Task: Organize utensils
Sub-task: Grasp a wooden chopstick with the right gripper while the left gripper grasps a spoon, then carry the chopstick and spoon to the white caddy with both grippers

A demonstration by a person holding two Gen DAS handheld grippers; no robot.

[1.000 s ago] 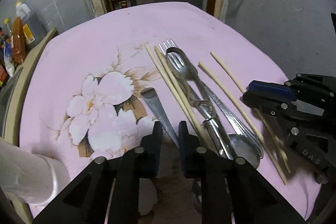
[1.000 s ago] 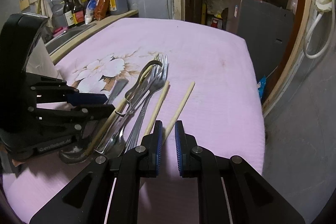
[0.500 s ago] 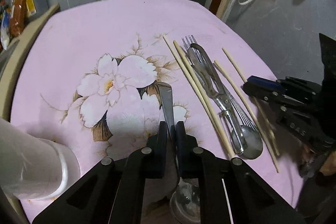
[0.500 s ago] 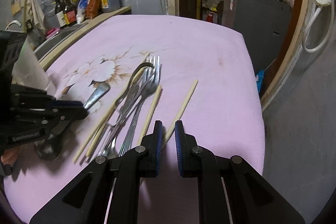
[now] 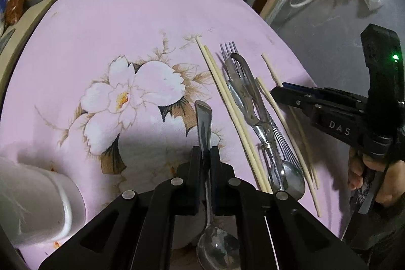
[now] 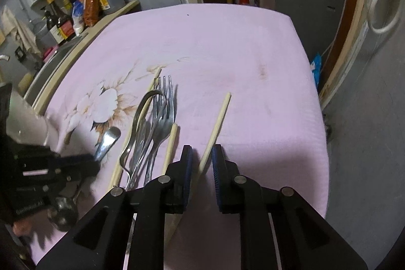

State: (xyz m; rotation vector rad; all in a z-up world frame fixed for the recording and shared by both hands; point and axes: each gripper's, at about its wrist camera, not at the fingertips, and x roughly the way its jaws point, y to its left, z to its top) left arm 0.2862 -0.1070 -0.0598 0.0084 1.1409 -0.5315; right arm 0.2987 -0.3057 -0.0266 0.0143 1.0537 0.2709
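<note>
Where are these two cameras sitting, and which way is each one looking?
Left wrist: rides on the left tongs, looking forward over the pink cloth; they clamp a spoon, and a hand shows.
Right wrist: rides on the right tongs, which straddle a chopstick.
Shared: forks, and each shows the other tongs.

The left tool is clamped shut on a spoon's handle, held low over the counter. The right tool is parted, its fingers straddling a chopstick.
</note>
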